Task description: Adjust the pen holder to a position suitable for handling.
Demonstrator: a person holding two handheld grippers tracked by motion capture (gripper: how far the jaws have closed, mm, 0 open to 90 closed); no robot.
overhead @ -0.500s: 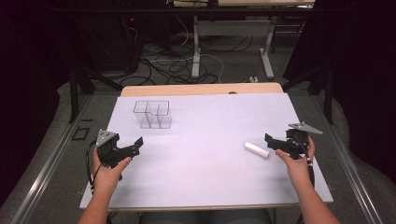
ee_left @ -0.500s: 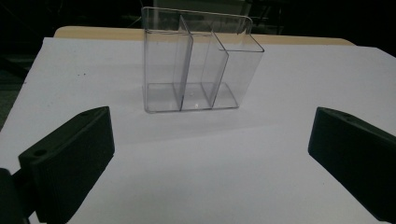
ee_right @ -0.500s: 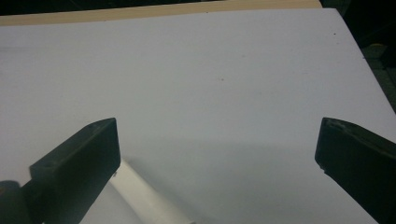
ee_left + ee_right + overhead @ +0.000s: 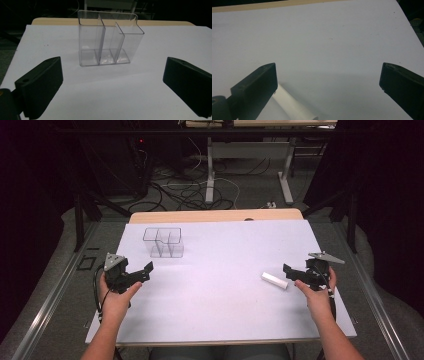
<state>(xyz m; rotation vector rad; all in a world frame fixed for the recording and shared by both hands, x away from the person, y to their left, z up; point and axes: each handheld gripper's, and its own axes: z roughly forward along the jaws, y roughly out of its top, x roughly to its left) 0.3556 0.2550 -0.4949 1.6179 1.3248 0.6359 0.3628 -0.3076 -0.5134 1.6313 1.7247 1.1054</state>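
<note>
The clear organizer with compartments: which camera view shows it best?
The left gripper view: the clear organizer stands centred and close, its dividers plain. The high view shows it small and far. The right gripper view looks at the white sheet.

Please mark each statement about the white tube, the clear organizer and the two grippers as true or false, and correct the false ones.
1. The white tube lies on the table near the right gripper. True.
2. The right gripper is shut on the white tube. False: its jaws stand wide open, and the tube lies beside one jaw.
3. The clear organizer has nothing in its compartments. True.
4. The left gripper holds the clear organizer. False: it is open, apart from the organizer.
5. The organizer lies tipped on its side. False: it stands upright.
</note>
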